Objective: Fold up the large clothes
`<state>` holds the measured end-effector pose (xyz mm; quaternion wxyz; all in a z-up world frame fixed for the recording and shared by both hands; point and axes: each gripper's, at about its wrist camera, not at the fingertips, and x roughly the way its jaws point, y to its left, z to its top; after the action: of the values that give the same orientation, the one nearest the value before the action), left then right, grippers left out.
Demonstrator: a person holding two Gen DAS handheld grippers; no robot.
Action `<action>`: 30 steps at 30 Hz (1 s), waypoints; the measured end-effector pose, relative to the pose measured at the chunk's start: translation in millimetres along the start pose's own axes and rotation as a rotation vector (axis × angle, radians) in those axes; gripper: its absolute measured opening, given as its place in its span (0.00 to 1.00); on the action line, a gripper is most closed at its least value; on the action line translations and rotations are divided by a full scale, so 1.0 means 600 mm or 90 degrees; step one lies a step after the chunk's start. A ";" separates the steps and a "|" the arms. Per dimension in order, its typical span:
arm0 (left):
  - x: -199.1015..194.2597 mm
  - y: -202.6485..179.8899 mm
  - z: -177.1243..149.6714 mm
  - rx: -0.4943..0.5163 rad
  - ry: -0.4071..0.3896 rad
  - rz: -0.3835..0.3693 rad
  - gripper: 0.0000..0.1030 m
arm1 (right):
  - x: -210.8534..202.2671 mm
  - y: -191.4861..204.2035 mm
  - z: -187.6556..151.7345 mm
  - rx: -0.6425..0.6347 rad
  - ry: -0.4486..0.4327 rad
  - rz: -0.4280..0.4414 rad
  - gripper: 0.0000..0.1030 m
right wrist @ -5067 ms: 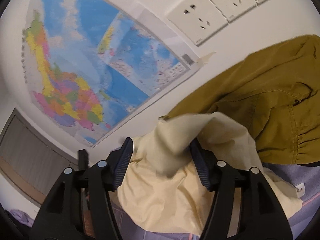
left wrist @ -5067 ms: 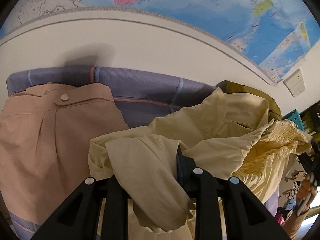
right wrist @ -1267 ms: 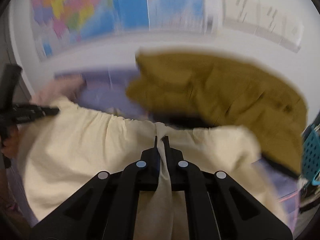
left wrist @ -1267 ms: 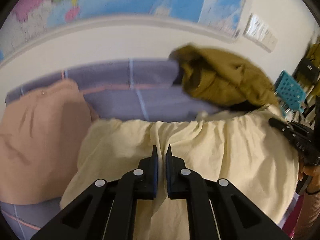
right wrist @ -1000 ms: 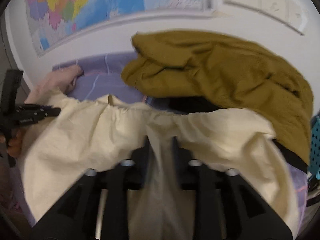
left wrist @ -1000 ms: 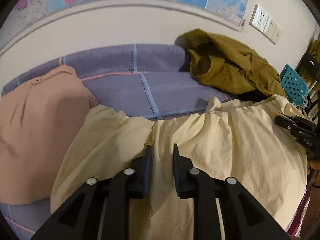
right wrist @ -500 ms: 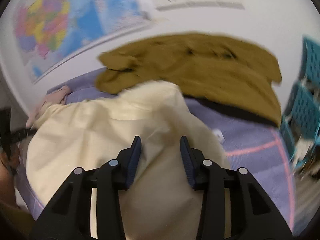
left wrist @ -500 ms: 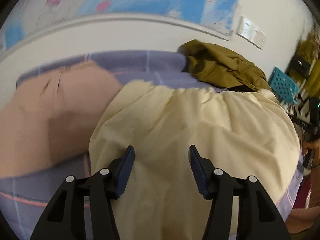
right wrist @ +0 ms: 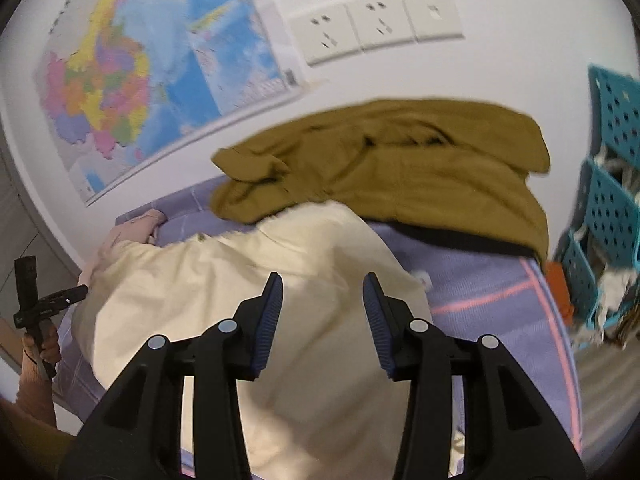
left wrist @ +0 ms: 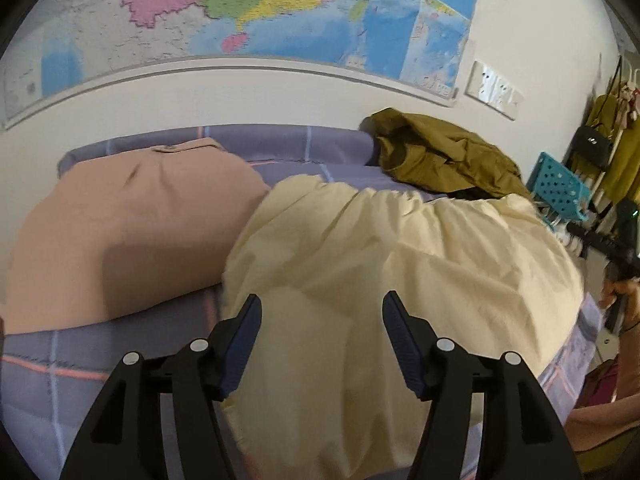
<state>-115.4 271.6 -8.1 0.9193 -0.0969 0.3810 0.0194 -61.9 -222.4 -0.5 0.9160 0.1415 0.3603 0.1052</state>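
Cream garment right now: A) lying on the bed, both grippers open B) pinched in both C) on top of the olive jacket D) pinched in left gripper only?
A: the cream garment lies spread on the bed; left gripper and right gripper both gape with nothing between the jaws.

Pale yellow garment (left wrist: 400, 264) lies spread, wrinkled, on the purple bedsheet (left wrist: 280, 148).
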 end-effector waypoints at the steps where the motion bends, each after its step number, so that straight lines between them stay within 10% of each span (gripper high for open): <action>1: 0.004 0.004 -0.004 -0.001 0.006 0.007 0.59 | 0.004 0.004 0.005 0.000 -0.002 0.008 0.41; 11: 0.056 0.048 -0.029 -0.060 0.045 0.018 0.53 | 0.169 -0.014 -0.007 0.037 0.119 -0.026 0.36; 20: -0.024 0.019 -0.023 -0.041 -0.021 0.008 0.60 | 0.024 0.071 -0.002 -0.039 0.006 0.025 0.43; 30: 0.021 -0.023 -0.066 0.002 0.030 0.002 0.64 | 0.089 0.131 -0.084 -0.105 0.127 0.064 0.39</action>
<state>-132.6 249.9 -42.4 0.9102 -0.0954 0.4027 0.0176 -65.5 -123.9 -43.0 0.8777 0.0727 0.4321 0.1939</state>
